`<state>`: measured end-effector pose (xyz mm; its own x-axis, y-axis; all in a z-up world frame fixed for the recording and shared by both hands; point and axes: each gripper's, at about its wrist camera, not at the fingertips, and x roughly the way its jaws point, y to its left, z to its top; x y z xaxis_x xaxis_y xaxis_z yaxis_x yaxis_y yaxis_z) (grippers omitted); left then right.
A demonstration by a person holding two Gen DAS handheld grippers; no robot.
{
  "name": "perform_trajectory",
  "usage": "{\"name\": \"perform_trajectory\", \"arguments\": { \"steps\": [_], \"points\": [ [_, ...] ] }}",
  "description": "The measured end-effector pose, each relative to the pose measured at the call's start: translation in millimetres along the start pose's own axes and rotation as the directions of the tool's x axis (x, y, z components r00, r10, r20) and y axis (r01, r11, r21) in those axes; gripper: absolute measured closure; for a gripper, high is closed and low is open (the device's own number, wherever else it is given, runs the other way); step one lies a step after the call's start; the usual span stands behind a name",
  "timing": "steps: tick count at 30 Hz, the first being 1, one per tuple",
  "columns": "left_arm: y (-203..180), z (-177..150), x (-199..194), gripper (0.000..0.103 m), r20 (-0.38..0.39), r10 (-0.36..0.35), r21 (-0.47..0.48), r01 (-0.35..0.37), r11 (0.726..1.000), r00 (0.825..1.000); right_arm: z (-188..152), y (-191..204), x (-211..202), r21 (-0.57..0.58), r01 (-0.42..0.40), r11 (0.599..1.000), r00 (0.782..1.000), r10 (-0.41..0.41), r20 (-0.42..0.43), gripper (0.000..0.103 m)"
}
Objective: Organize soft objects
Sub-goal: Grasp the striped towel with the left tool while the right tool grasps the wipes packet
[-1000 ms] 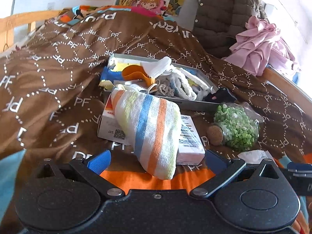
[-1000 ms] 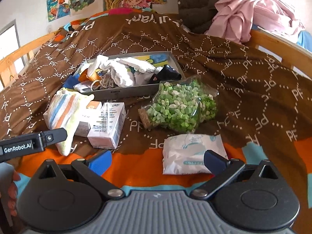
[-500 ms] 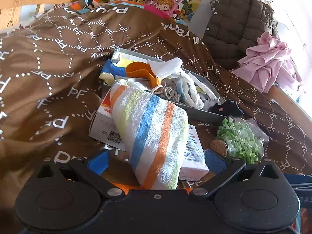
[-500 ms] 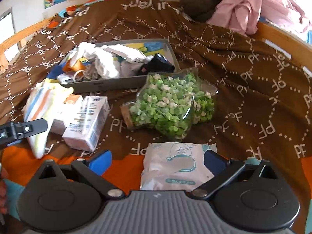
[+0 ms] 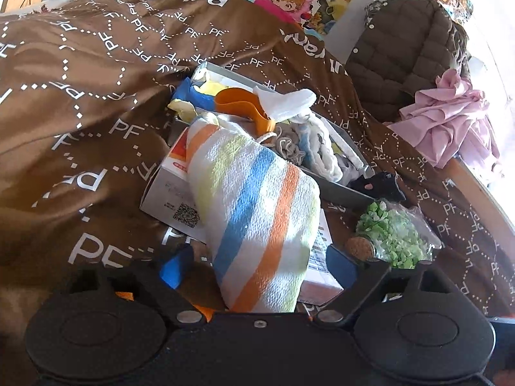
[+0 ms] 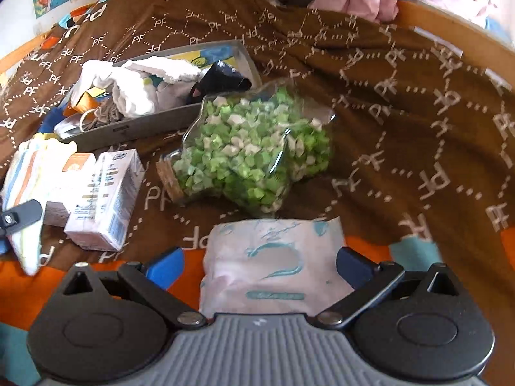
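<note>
On the brown patterned bedspread (image 5: 80, 103), the striped towel (image 5: 257, 212) lies draped over a pair of small cardboard boxes (image 5: 170, 193), its near end reaching down between the fingers of the left gripper (image 5: 257, 265). Those jaws have just been closing in and still stand apart, the blue pads either side of the cloth without pressing it yet. At about twelve o'clock from the towel sits the grey tray (image 5: 341, 189), already heaped with socks, a white cloth and an orange scoop (image 5: 238, 103); at roughly three o'clock lies a corked jar of green paper stars (image 5: 396, 238).

Over on the other side, the right gripper (image 6: 260, 263) straddles a soft white tissue pack (image 6: 273, 270), jaws wide and not yet touching it. The star jar is just beyond at twelve o'clock, the boxes off at ten.

To my eye, both hands are lining up a pick. The towel wants a deep bite, low and centred on the bunched end, so the loose folds don't slip out or drag a box along when it lifts. The tissue pack should be squeezed gently across its middle; it looks slick and will squirm if pinched at an edge.
</note>
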<state>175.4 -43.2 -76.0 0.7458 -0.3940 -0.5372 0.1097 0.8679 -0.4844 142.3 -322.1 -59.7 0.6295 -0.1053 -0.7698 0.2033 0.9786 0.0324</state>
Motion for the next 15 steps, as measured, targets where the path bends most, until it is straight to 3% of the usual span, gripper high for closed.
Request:
{"name": "perform_trajectory", "arguments": {
  "steps": [8, 15],
  "points": [
    [-8.5, -3.0, -3.2, 0.032, 0.022, -0.036, 0.053, 0.035, 0.998, 0.999, -0.8, 3.3, 4.6, 0.003, -0.036, 0.999, 0.999, 0.036, 0.003, 0.001],
    [-6.3, -2.3, -4.8, 0.050, 0.033, -0.046, 0.039, 0.045, 0.998, 0.998, -0.5, 5.4, 8.4, 0.001, -0.040, 0.999, 0.999, 0.040, 0.002, 0.007]
  ]
}}
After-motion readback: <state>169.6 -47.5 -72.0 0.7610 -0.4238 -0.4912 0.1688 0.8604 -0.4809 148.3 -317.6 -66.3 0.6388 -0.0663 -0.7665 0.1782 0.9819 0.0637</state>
